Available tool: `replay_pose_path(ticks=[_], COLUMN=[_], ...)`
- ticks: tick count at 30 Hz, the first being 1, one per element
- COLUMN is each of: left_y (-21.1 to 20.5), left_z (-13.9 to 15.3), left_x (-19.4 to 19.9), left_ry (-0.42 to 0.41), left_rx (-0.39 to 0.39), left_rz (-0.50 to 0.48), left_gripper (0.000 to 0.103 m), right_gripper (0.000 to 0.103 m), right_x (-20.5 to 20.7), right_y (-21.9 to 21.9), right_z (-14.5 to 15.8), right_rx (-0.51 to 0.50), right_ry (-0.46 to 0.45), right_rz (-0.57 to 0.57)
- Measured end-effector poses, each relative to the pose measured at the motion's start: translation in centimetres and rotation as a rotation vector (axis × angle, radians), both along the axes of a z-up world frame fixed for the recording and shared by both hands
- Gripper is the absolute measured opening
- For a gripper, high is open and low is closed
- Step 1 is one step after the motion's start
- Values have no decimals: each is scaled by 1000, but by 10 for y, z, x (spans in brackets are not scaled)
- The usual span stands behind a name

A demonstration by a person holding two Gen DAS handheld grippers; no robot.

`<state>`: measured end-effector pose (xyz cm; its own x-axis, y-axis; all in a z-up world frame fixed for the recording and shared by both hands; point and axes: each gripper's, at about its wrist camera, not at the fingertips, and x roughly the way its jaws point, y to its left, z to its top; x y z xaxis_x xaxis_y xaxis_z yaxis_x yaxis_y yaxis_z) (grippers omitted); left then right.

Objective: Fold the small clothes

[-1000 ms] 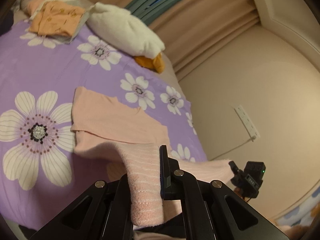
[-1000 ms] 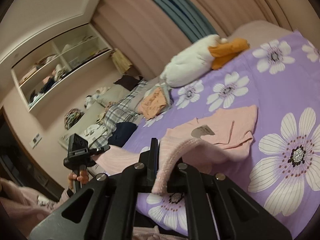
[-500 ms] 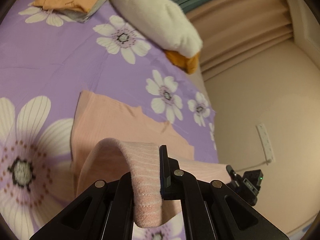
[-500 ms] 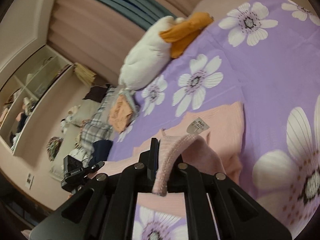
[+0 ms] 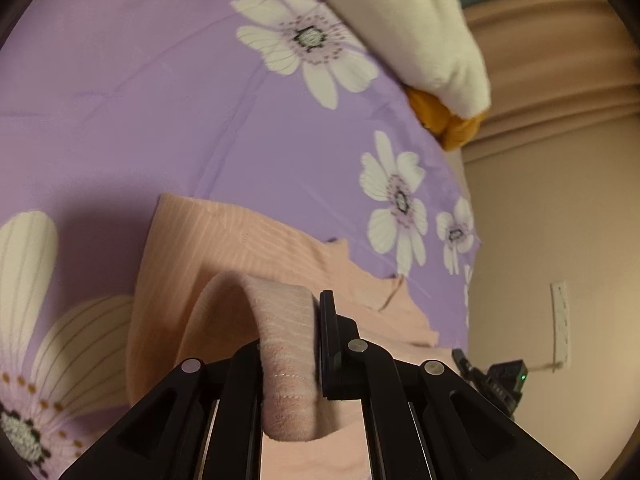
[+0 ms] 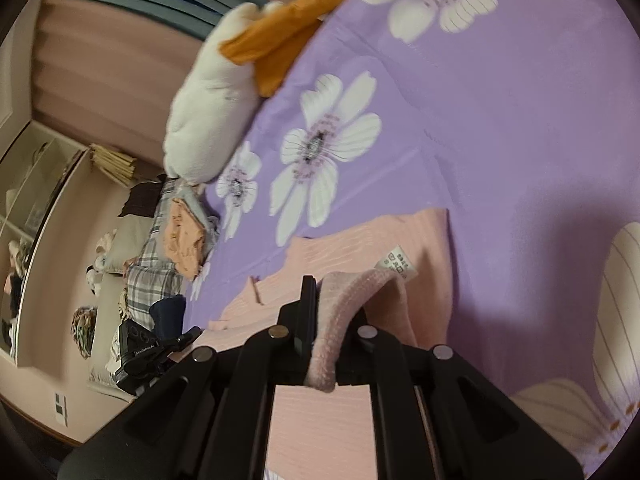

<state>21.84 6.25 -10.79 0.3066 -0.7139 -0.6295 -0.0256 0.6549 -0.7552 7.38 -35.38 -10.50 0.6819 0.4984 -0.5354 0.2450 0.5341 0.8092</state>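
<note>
1. While both grippers hang low over the purple floral bedspread, the pink garment lies on it, partly folded, its lower part spread flat on the cover.
2. The left gripper is clamped on a ribbed pink hem; the cloth arches up from the garment and hangs down between the jaws.
3. The right gripper is likewise pinched on a fuzzy pink edge of the garment, which curls over and droops between its jaws.
4. A white care label sits on the garment just beyond the right gripper's held edge.
5. Beyond the garment, well apart from it, a white plush toy with an orange part rests at the far edge of the bedspread, against the beige curtain.
6. Past the plush, further from the garment, a pile of clothes shows orange and plaid pieces.
7. In each wrist view the other gripper's black body appears to the side of the garment, near its edge.
</note>
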Motion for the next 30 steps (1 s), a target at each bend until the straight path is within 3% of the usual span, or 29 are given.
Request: replay_pose_path(ticks=[5, 6, 9, 11, 12, 14, 16, 17, 22, 25, 27, 30], left_y=[-4, -4, -2, 1, 3, 10, 16, 18, 26, 22, 16, 4], left_z=[-15, -17, -27, -32, -35, -36, -36, -35, -23, -10, 0, 9], left_x=[16, 19, 27, 31, 32, 35, 38, 39, 42, 33, 19, -9], left_ry=[74, 86, 146, 175, 182, 185, 180, 176, 137, 76, 9, -75], left_rx=[-8, -15, -41, -46, -58, -69, -112, -126, -67, 19, 99, 170], left_rz=[16, 21, 39, 54, 63, 91, 119, 130, 160, 122, 57, -35], left_gripper=[0, 0, 0, 0, 3, 19, 40, 44, 47, 47, 47, 47], right_gripper=[9, 13, 37, 37, 37, 38, 38, 38, 41, 41, 41, 29], right_x=[7, 9, 10, 11, 12, 15, 19, 21, 31, 27, 19, -2], right_y=[-7, -9, -16, -21, -23, -25, -27, -27, -33, -22, -4, 25], right_z=[-15, -17, -20, -19, -18, -16, -15, -14, 0, 16, 24, 30], right_rx=[37, 50, 74, 77, 75, 66, 59, 53, 8, -12, -93, -227], right_ry=[59, 74, 86, 84, 81, 81, 83, 83, 58, 8, 0, -9], right_rz=[-6, -12, -48, -67, -73, -76, -81, -83, -124, -66, 6, 99])
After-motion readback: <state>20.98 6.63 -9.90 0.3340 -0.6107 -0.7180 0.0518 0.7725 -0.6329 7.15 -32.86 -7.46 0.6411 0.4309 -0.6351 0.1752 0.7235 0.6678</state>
